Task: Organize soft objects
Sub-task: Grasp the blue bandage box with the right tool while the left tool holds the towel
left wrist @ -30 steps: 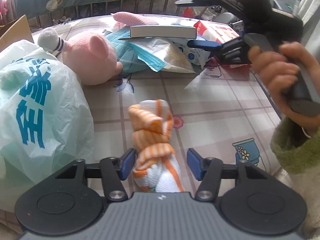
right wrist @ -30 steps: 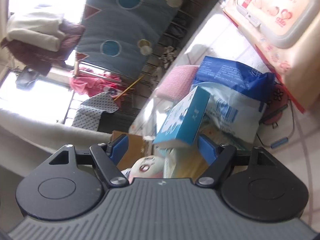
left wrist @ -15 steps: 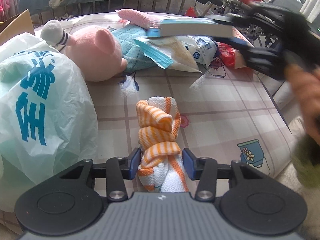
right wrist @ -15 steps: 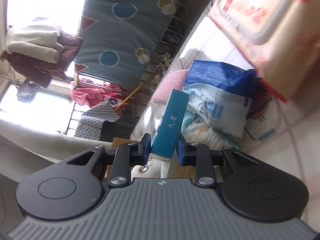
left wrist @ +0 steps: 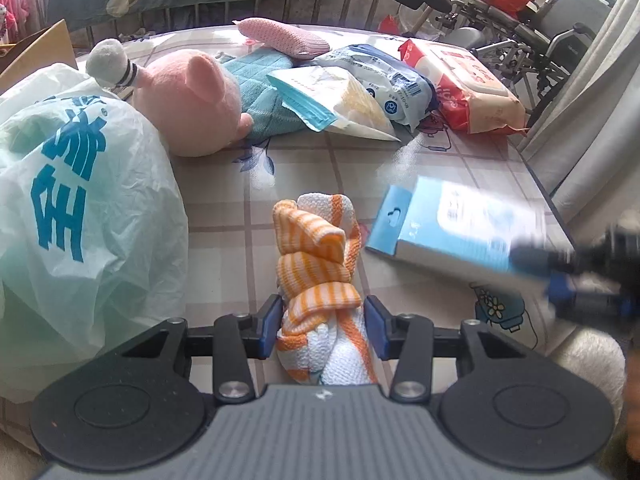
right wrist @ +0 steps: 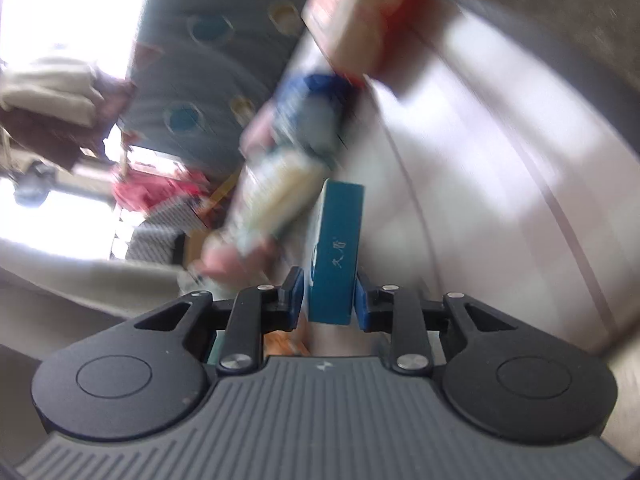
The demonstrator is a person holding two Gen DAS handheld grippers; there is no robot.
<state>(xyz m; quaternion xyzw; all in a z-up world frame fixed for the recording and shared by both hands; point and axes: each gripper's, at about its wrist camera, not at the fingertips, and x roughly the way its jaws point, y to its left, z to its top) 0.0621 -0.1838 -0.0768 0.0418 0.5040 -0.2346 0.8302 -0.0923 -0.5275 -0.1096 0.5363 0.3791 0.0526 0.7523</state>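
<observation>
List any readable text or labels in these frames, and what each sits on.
"人币": two pale characters, my best reading, on the narrow side of the blue box.
Large blue characters on the plastic bag: tilted and creased, not readable.
Print on the red wipes pack: too small.
Barcode label on the blue-white packet: too small.

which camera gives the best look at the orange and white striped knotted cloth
The left wrist view: the orange and white striped knotted cloth sits centred and sharp between the left gripper pads. The right wrist view shows only a blurred orange scrap low behind its fingers, possibly the same cloth.
</observation>
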